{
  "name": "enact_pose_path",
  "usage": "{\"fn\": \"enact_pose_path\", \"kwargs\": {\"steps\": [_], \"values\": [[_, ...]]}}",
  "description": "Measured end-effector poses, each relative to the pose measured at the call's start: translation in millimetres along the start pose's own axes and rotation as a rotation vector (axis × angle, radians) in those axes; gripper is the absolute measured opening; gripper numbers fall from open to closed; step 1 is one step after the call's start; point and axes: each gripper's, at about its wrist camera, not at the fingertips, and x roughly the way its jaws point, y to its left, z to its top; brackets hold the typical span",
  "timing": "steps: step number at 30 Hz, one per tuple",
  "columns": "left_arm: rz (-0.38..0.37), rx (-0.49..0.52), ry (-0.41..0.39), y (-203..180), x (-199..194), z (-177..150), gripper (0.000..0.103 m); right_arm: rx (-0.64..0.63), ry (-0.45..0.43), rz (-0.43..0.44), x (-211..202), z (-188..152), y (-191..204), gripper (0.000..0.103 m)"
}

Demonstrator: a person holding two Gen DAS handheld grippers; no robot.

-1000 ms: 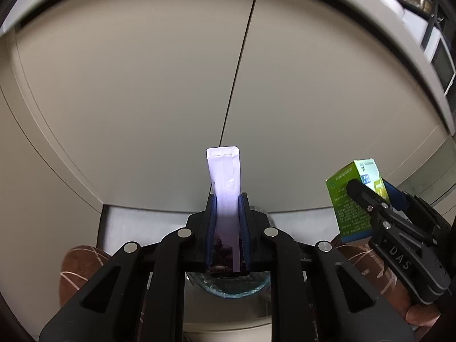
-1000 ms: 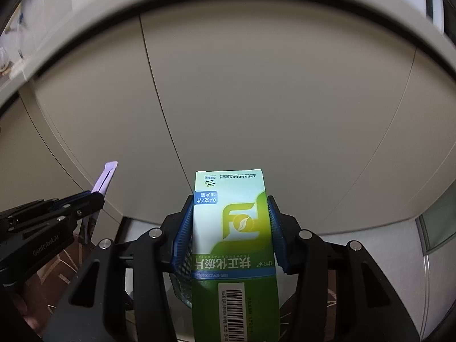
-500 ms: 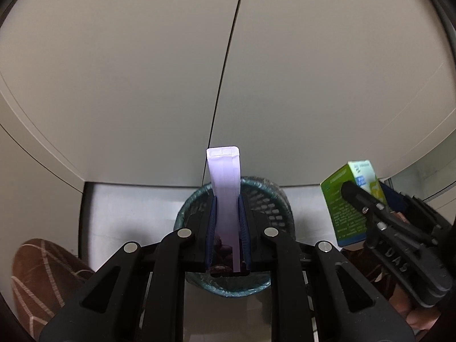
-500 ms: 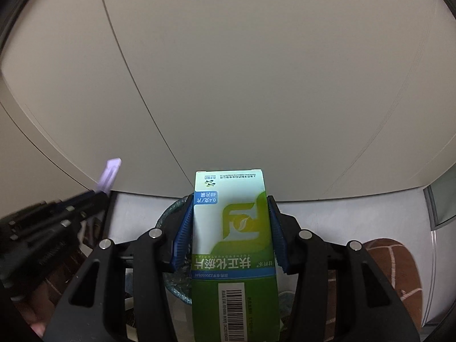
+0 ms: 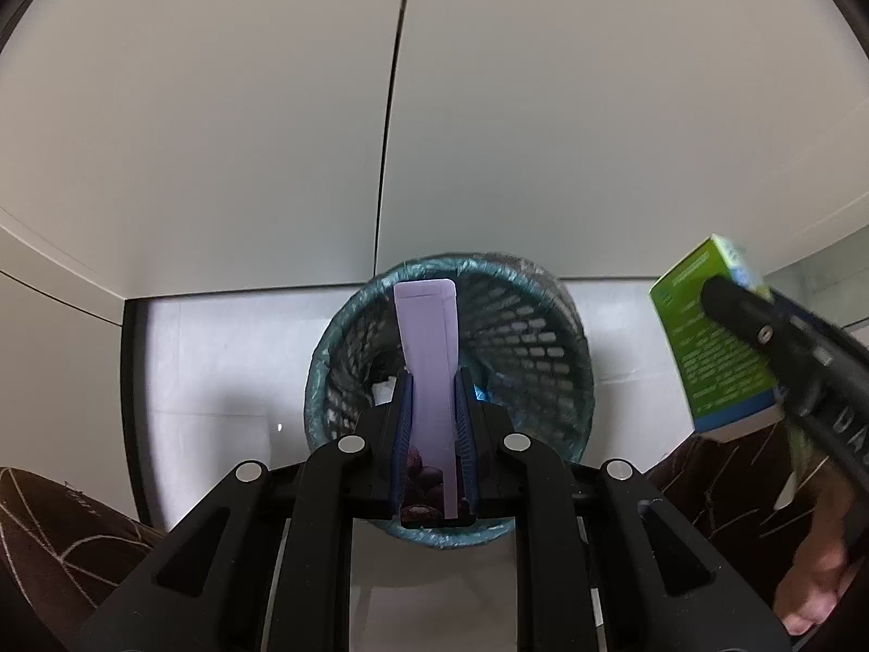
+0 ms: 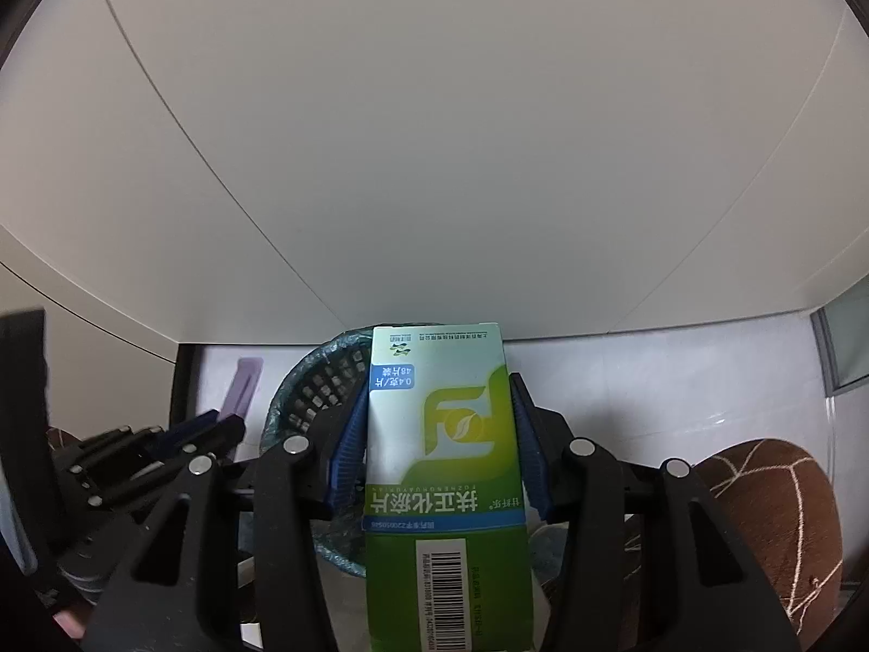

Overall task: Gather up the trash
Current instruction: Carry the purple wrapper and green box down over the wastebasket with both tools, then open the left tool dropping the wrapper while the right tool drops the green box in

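Observation:
My left gripper [image 5: 433, 380] is shut on a flat lilac packet [image 5: 429, 348] and holds it over the mouth of a black mesh trash bin [image 5: 532, 337] lined with a blue-green bag. My right gripper [image 6: 439, 396] is shut on a green and white medicine box [image 6: 442, 434], held above the same bin [image 6: 309, 386]. In the left wrist view the right gripper [image 5: 728, 299] with the box [image 5: 706, 348] is to the right of the bin. In the right wrist view the left gripper [image 6: 228, 424] with the packet [image 6: 241, 391] is to the left.
The bin stands on a pale floor [image 5: 217, 358] against white cabinet doors [image 5: 271, 136]. Brown patterned slippers show at the lower left [image 5: 60, 532] and lower right [image 6: 760, 500]. Some trash lies inside the bin [image 5: 383, 388].
Both grippers have tilted downward and come closer to the bin, which now fills more of both views. Each still holds its item.

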Motion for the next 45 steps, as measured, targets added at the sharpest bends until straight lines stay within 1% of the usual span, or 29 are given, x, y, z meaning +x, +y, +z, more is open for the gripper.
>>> {"fn": "enact_pose_path", "kwargs": {"steps": [4,5,6,9,11,13,14,15,16,18,20,25,29,35,40,41,43,45], "values": [[-0.016,-0.002,0.010,-1,5,-1,0.017,-0.009,0.020,0.002,6,1,1,0.046],[-0.021,0.001,0.013,0,7,-1,0.018,-0.012,0.021,0.003,5,1,2,0.046],[-0.026,0.007,0.014,-1,7,-1,0.021,-0.012,0.022,0.004,7,2,2,0.046],[-0.027,0.020,0.007,-2,5,-6,0.023,-0.005,0.028,0.003,8,2,3,0.046],[-0.027,0.015,0.004,-2,4,-7,0.030,-0.003,0.034,0.004,7,4,-3,0.046],[-0.032,0.004,-0.002,-1,2,-7,0.039,-0.005,0.040,0.006,7,2,-4,0.046],[-0.037,-0.001,-0.006,0,1,-6,0.042,-0.005,0.044,0.007,8,0,-6,0.046],[-0.035,-0.003,-0.013,1,0,-6,0.046,-0.004,0.048,0.009,10,3,-6,0.047],[-0.027,-0.006,-0.022,1,-2,-6,0.052,-0.003,0.051,0.015,12,4,-6,0.047],[-0.009,-0.018,-0.044,2,-5,-5,0.059,-0.005,0.056,0.030,14,6,-7,0.047],[0.008,-0.039,-0.060,5,-9,-3,0.072,-0.012,0.061,0.042,16,7,-4,0.047],[0.064,-0.075,-0.111,14,-21,0,0.091,-0.028,0.070,0.056,24,10,0,0.048],[0.098,-0.101,-0.110,22,-22,2,0.093,-0.038,0.074,0.060,26,9,4,0.048],[0.108,-0.120,-0.102,26,-20,3,0.093,-0.050,0.067,0.060,20,6,6,0.049],[0.112,-0.126,-0.101,32,-21,2,0.093,-0.037,0.052,0.060,14,5,4,0.065],[0.113,-0.127,-0.104,32,-22,2,0.093,-0.035,0.050,0.056,14,5,3,0.070],[0.112,-0.128,-0.111,32,-23,2,0.093,-0.031,0.042,0.048,15,4,7,0.075],[0.118,-0.126,-0.117,32,-24,1,0.093,-0.028,0.031,0.032,14,4,7,0.087]]}}
